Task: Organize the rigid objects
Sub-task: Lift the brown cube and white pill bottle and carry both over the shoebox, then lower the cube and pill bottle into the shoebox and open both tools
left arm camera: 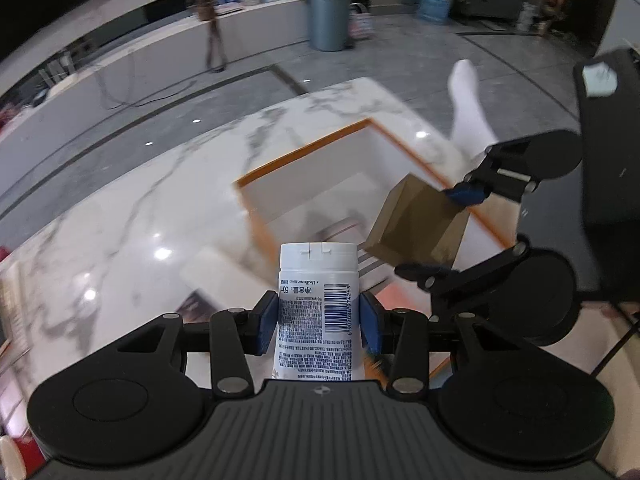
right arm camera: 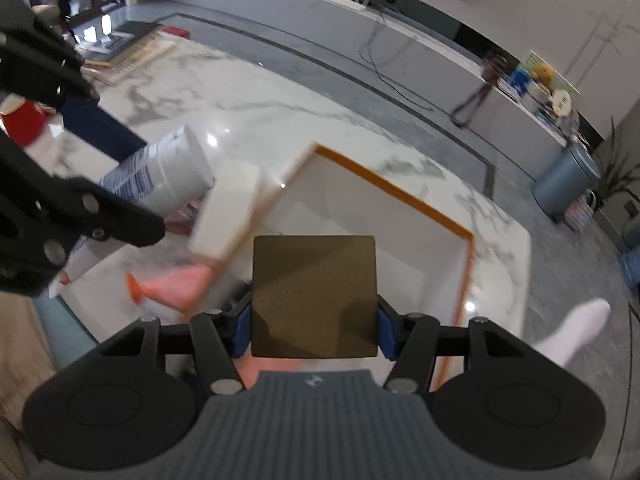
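Note:
In the left wrist view my left gripper [left arm camera: 318, 312] is shut on a white tube [left arm camera: 316, 296] with a flat cap and a barcode, its blue pads pressing both sides. To its right my right gripper [left arm camera: 440, 232] grips an olive-brown box [left arm camera: 416, 228] above a white bin with an orange rim [left arm camera: 304, 148]. The right wrist view shows the olive-brown box [right arm camera: 314, 296] clamped in my right gripper [right arm camera: 314, 328] over the same bin [right arm camera: 400, 192]. At the left, the left gripper [right arm camera: 124, 160] carries the tube [right arm camera: 160, 176]. Both are held in the air.
The bin stands on a marble table [left arm camera: 120, 208]. Beside it lie a white block [right arm camera: 228, 208] and a blurred orange-pink item [right arm camera: 172, 284]. Books [right arm camera: 132, 52] lie at the table's far end. A person's white-socked foot [left arm camera: 468, 104] is past the table edge.

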A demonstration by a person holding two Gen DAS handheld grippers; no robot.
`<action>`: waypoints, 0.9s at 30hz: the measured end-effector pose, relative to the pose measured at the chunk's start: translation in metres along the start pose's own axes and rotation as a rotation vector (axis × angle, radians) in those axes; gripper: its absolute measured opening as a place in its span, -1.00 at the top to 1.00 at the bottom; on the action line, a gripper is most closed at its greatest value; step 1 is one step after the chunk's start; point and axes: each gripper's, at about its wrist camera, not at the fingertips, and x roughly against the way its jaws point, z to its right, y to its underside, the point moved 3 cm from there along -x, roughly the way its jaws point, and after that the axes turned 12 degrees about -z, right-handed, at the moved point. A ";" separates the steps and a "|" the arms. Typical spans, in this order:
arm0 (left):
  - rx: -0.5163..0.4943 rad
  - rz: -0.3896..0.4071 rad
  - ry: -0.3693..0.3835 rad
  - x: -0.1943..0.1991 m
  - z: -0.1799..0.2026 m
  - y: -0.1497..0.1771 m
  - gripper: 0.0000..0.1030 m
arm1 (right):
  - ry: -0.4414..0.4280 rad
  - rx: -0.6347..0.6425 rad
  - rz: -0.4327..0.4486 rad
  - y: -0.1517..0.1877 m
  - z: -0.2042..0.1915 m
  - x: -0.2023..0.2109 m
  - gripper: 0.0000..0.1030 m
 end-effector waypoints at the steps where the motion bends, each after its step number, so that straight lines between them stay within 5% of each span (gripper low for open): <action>1: -0.008 0.000 0.010 -0.004 0.006 -0.006 0.04 | 0.007 -0.006 -0.012 0.004 0.006 -0.004 -0.14; 9: -0.008 -0.045 0.064 -0.062 0.020 -0.047 0.04 | -0.011 -0.023 -0.080 0.024 0.043 -0.056 -0.14; 14: -0.019 -0.059 0.036 -0.088 0.016 -0.071 0.04 | -0.034 0.011 -0.072 0.016 0.048 -0.085 -0.14; 27: -0.466 -0.103 -0.129 -0.170 0.021 -0.109 0.03 | -0.054 0.146 -0.057 -0.009 0.068 -0.127 -0.14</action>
